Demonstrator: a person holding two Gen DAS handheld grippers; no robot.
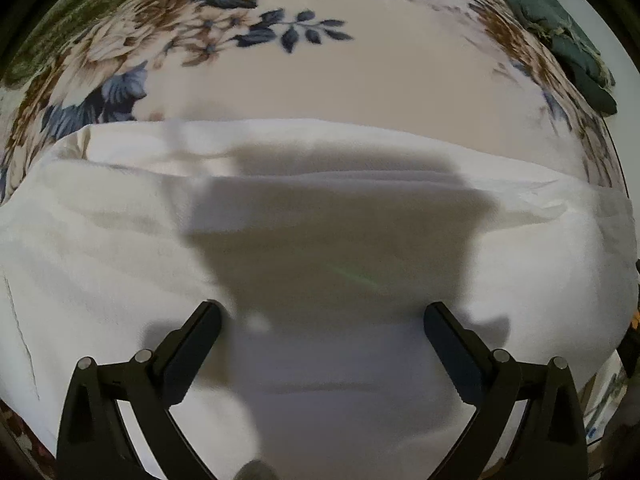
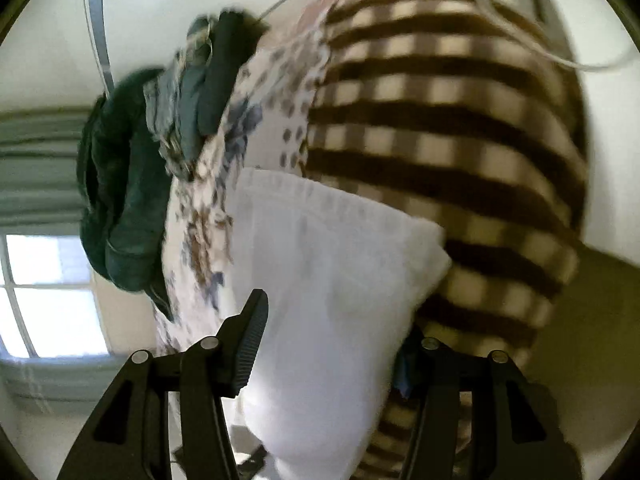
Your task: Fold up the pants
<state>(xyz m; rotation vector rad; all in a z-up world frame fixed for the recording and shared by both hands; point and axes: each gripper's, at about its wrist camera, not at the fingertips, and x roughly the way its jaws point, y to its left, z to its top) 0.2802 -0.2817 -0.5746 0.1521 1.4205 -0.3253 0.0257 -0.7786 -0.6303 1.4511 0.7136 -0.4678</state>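
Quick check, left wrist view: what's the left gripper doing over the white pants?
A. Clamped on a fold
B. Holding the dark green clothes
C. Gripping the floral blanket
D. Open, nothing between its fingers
D: the left gripper stands wide open above the white pants, nothing pinched.

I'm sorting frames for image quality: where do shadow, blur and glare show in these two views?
Left wrist view: the left gripper casts a broad dark shadow over the white pants; the floral blanket bows with the fisheye, slightly soft. Right wrist view: motion blur smears the checked blanket and dark green clothes; the window is blown out.
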